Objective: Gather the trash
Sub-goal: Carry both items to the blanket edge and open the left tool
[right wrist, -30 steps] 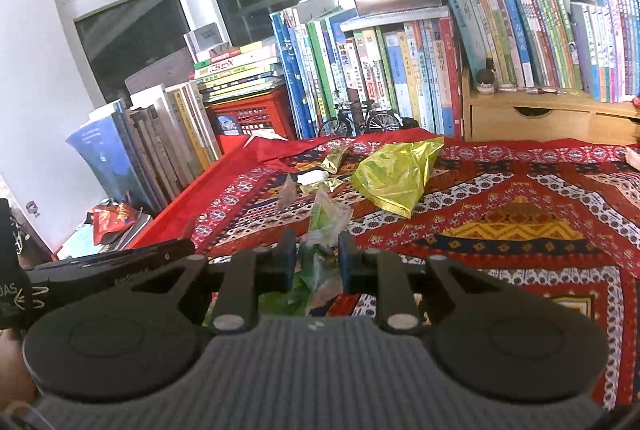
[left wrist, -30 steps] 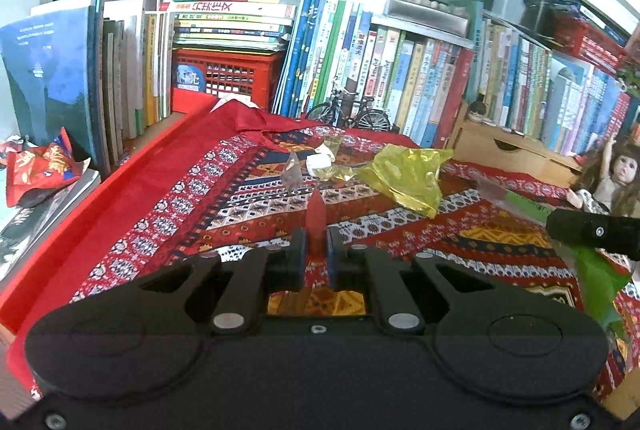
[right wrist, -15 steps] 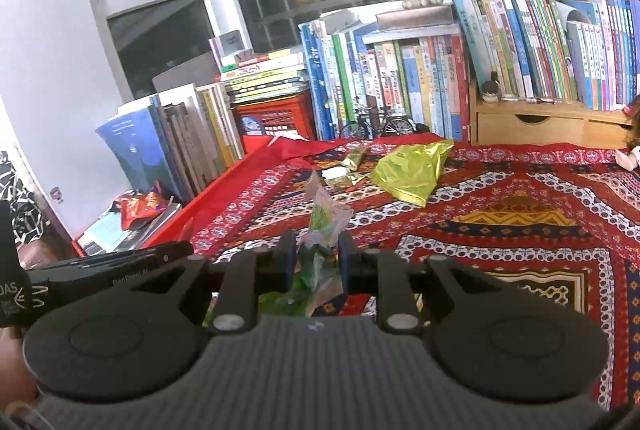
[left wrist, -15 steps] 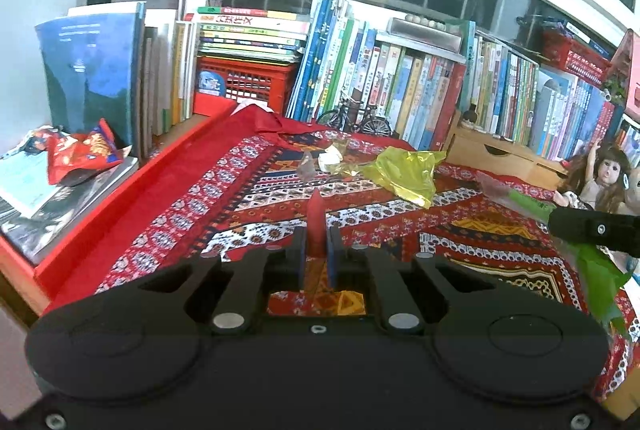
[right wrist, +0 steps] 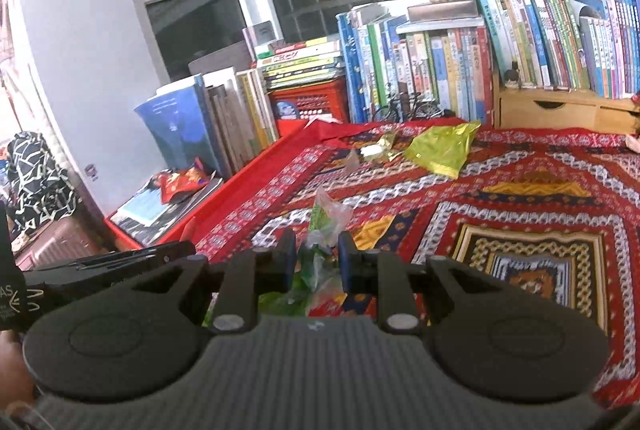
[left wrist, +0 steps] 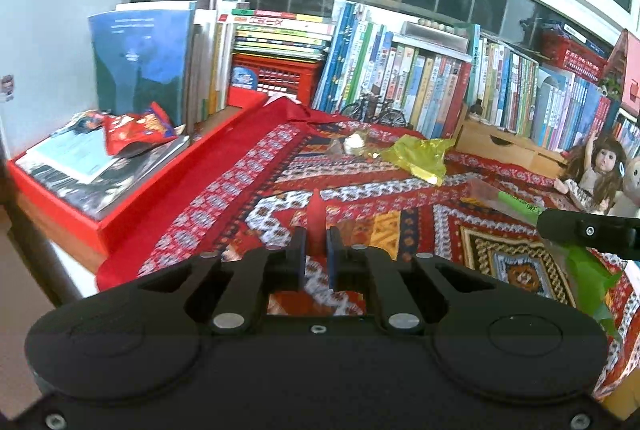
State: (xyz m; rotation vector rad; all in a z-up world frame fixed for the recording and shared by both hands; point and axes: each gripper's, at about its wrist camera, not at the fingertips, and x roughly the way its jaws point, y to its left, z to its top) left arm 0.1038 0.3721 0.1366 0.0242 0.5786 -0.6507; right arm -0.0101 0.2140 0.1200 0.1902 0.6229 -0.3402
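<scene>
The left gripper was clamped on a thin red wrapper strip standing upright between its fingers. The right gripper gripped a crumpled green-and-clear plastic wrapper at a narrow opening. Both hovered above the red patterned woven cloth. A crumpled yellow foil bag lay further back on the cloth, near the row of upright books.
</scene>
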